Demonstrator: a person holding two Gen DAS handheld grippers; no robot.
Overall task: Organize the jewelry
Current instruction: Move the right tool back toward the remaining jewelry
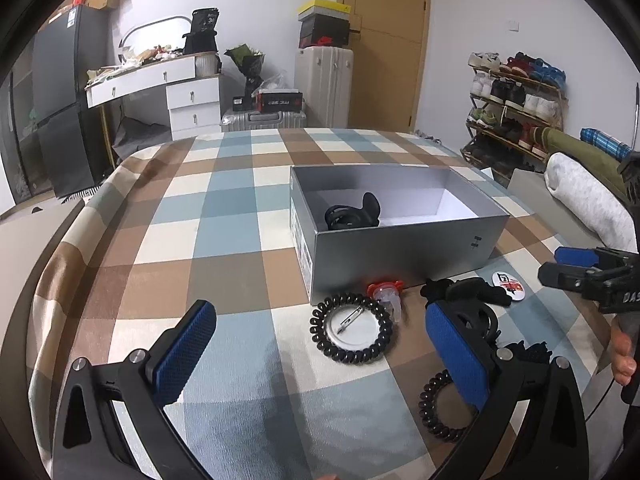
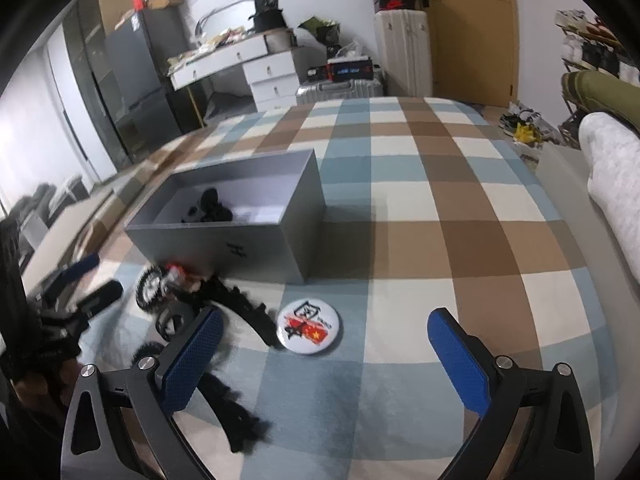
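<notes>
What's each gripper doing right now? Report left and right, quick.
Left gripper: open, holding nothing; a black spiral hair tie lies on the bed between its fingers.
Right gripper: open, holding nothing; a round badge lies between its fingers.

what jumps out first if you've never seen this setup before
The open grey box in the middle of the checked bedspread draws the eye first, with a few black pieces already inside. In front of it lies a loose cluster: a black spiral hair tie ringing an upturned pin badge, and a white printed badge off to the side. Both grippers, left and right, hang open above it.
</notes>
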